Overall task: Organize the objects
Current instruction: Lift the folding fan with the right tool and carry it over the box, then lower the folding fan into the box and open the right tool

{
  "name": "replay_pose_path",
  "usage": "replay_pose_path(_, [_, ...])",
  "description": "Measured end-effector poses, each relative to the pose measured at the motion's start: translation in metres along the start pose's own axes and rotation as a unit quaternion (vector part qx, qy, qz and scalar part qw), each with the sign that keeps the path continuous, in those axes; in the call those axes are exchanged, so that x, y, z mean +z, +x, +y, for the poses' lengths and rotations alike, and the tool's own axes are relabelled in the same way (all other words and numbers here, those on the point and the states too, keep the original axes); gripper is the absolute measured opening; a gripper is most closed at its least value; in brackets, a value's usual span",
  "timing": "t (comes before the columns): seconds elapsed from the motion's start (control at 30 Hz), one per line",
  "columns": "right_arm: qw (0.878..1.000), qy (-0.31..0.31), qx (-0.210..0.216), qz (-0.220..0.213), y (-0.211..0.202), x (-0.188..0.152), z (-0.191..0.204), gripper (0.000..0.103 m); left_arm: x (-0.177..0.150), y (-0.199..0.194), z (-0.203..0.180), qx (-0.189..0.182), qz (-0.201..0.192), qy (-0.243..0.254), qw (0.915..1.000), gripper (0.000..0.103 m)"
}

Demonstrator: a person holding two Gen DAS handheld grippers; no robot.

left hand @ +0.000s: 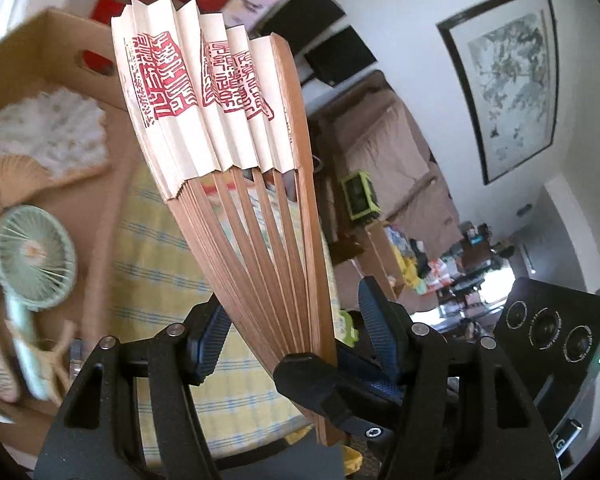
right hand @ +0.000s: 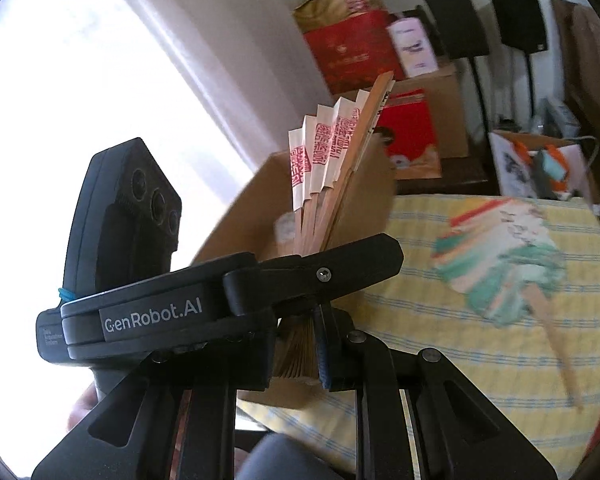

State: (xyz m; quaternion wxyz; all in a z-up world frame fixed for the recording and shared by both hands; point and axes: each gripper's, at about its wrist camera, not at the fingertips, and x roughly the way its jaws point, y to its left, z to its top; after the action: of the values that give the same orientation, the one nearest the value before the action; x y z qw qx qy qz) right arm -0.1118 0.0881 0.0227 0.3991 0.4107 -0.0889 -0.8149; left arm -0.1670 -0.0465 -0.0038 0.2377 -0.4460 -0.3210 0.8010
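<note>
The folding fan (left hand: 216,128) is half spread: cream pleated paper stamped with red seal script, over thin brown wooden ribs that gather to a pivot low down. It is held up above the table (left hand: 172,264), its long axis running from the pivot up and away from both cameras, leaning a little to the left in the left wrist view and paper end uppermost.

The right gripper (right hand: 300,356) has its fingers (right hand: 323,354) closed tight on the bunched ribs near the pivot. The left gripper (left hand: 288,320) stands about half open around the ribs; its left finger pad (left hand: 208,340) lies against the outer ribs, but whether the right pad presses is hard to tell, since the other gripper's black finger covers that spot.

Behind the fan sits an open cardboard box (left hand: 40,40) holding a white feathery fan (left hand: 52,132) and a green handheld fan (left hand: 32,260), both blurred. On the yellow checked tablecloth (right hand: 480,360) lies a colourful flat fan (right hand: 504,264), smeared by motion.
</note>
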Motion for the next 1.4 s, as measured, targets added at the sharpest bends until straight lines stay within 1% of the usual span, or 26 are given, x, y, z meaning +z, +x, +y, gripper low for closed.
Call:
replay_pose_path(0.2, [0.999,0.018,0.042,0.025,0.047,0.005,0.016,0.015,0.014,-0.027,0.044,0.037,-0.001,-0.022,0.9991,0.059])
replay_pose_path(0.33, [0.997,0.037,0.062,0.04,0.079,0.006,0.023,0.016,0.022,-0.04,0.073,0.063,0.008,-0.028,0.9976,0.059])
replay_pose_path(0.57, [0.994,0.06,0.07,0.065,0.128,0.007,0.027,0.016,0.03,-0.047,0.121,0.09,0.016,-0.051,0.9945,0.059])
replay_pose_path(0.63, [0.993,0.064,0.07,0.073,0.138,0.006,0.029,0.016,0.029,-0.047,0.131,0.102,0.017,-0.049,0.9934,0.058])
replay_pose_path(0.73, [0.992,0.071,0.07,0.082,0.153,0.002,0.028,0.016,0.03,-0.044,0.138,0.12,0.021,-0.044,0.9915,0.058])
replay_pose_path(0.8, [0.993,0.065,0.064,0.081,0.156,0.001,0.032,0.017,0.03,-0.044,0.141,0.126,0.024,-0.041,0.9909,0.059])
replay_pose_path(0.87, [0.992,0.062,0.065,0.085,0.159,0.0,0.035,0.018,0.029,-0.045,0.141,0.138,0.031,-0.029,0.9896,0.058])
replay_pose_path(1.0, [0.994,0.049,0.054,0.087,0.159,-0.005,0.042,0.019,0.027,-0.05,0.136,0.167,0.04,0.002,0.9852,0.059])
replay_pose_path(1.03, [0.994,0.048,0.052,0.087,0.159,-0.006,0.043,0.02,0.027,-0.051,0.134,0.169,0.041,0.008,0.9848,0.061])
replay_pose_path(1.23, [0.996,0.046,0.036,0.074,0.157,-0.006,0.044,0.02,0.027,-0.041,0.123,0.166,0.055,0.029,0.9842,0.061])
replay_pose_path(1.3, [0.996,0.054,0.039,0.066,0.154,-0.006,0.042,0.022,0.027,-0.036,0.121,0.162,0.061,0.027,0.9846,0.061])
replay_pose_path(1.33, [0.996,0.056,0.038,0.067,0.151,-0.007,0.041,0.022,0.027,-0.033,0.124,0.154,0.064,0.015,0.9859,0.061])
replay_pose_path(1.4, [0.996,0.056,0.035,0.067,0.153,-0.006,0.041,0.023,0.028,-0.032,0.127,0.149,0.065,0.007,0.9867,0.061])
